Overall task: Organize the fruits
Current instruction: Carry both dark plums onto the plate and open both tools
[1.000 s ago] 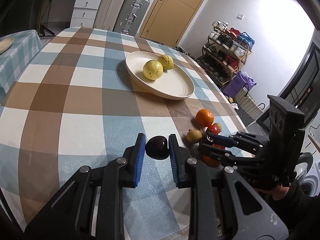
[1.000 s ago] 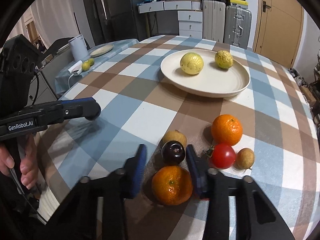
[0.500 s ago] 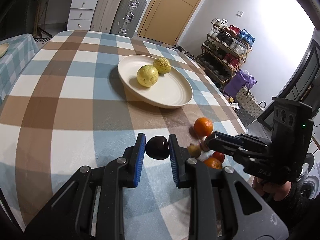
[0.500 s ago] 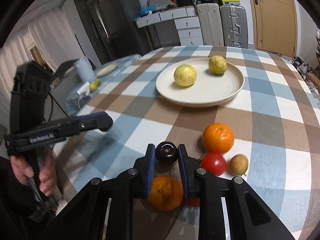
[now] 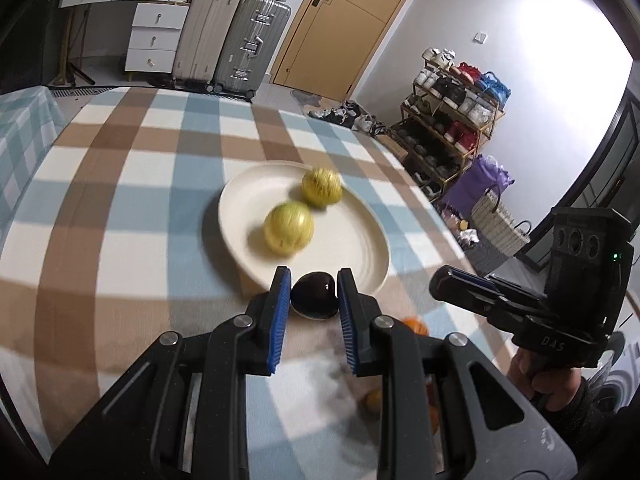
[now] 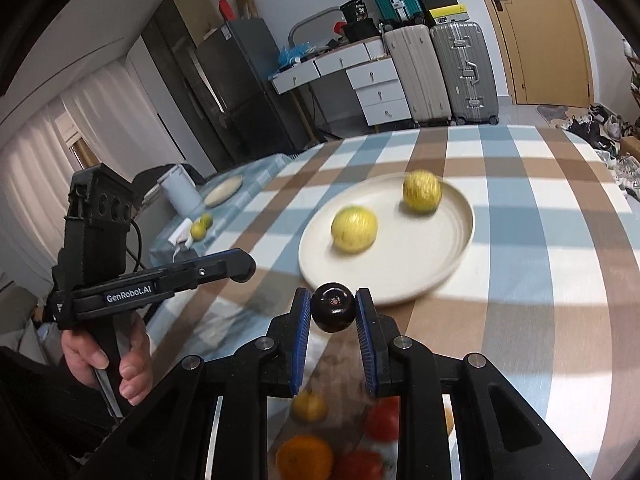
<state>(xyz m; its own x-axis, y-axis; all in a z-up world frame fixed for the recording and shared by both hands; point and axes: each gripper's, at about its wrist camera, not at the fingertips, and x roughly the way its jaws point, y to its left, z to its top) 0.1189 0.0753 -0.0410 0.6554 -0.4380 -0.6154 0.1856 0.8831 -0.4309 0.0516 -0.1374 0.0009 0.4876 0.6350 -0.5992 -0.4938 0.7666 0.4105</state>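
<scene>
My left gripper [image 5: 313,286] is shut on a dark plum [image 5: 314,296], held in the air at the near rim of the cream plate [image 5: 360,236]. Two yellow fruits [image 5: 289,228] lie on that plate. In the right wrist view my right gripper [image 6: 333,306] is shut on a second dark plum [image 6: 334,307], also lifted, just short of the plate [image 6: 400,264]. Below the right gripper, oranges [image 6: 304,458], a red tomato [image 6: 382,420] and a small yellowish fruit [image 6: 308,406] lie blurred on the checked tablecloth [image 6: 520,280]. Each gripper shows in the other's view, the left gripper [image 6: 244,268] at left, the right gripper [image 5: 440,280] at right.
A side table at left carries a small plate [image 6: 224,192], a white jug [image 6: 180,196] and small yellow fruits [image 6: 200,226]. Suitcases [image 6: 464,68], drawers and a door stand behind the table. A shoe rack [image 5: 452,120] stands past the table's right edge.
My right gripper shut on the plum and lifted it. Both grippers rose and moved forward toward the plate with their plums; the loose fruits dropped low in both views.
</scene>
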